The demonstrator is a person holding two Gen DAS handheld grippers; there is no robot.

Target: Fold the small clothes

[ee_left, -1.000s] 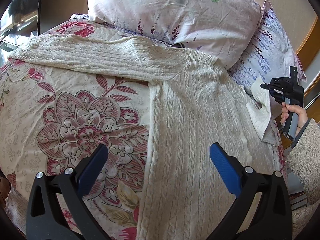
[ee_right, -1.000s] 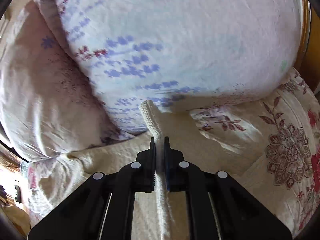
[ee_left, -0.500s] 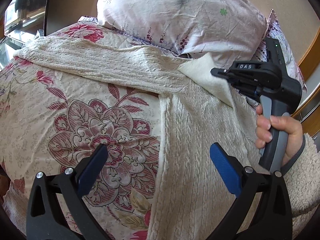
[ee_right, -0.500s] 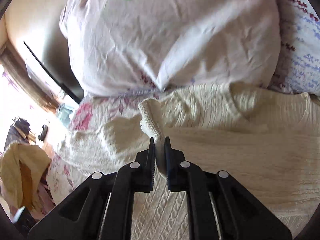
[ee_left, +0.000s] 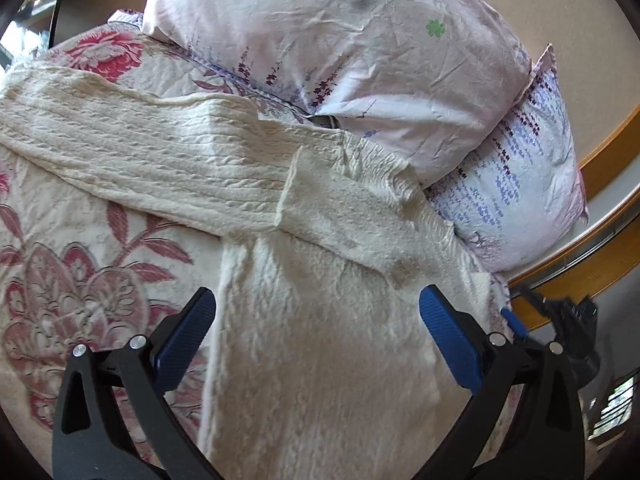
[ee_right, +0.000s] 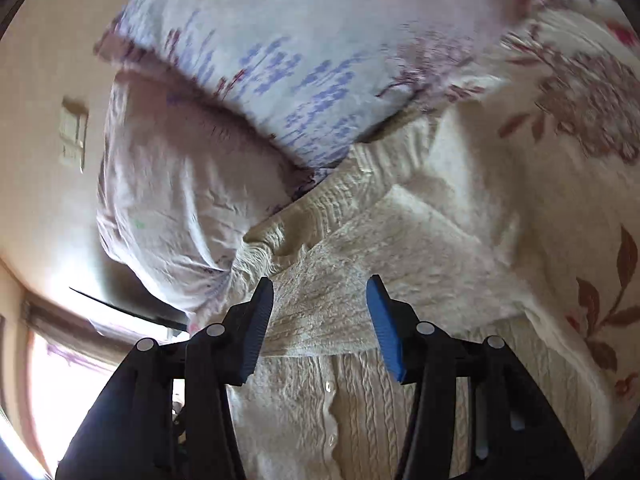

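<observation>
A cream cable-knit cardigan lies flat on the floral bedspread, its button band showing in the right wrist view. One sleeve stretches out to the left. The other sleeve is folded across the chest, and its cuff lies loose. My left gripper hovers open over the cardigan's body with nothing between its blue pads. The jaws of my right gripper are opening above the folded sleeve. They hold nothing.
Two flowered pillows lean at the head of the bed, just behind the cardigan's collar. A wooden ledge runs along the right. A wall switch and a bright window show in the right wrist view.
My right gripper carried the sleeve cuff across the chest, let it go and drew back to the right. The sleeve now lies folded over the body. My left gripper shifted slightly.
</observation>
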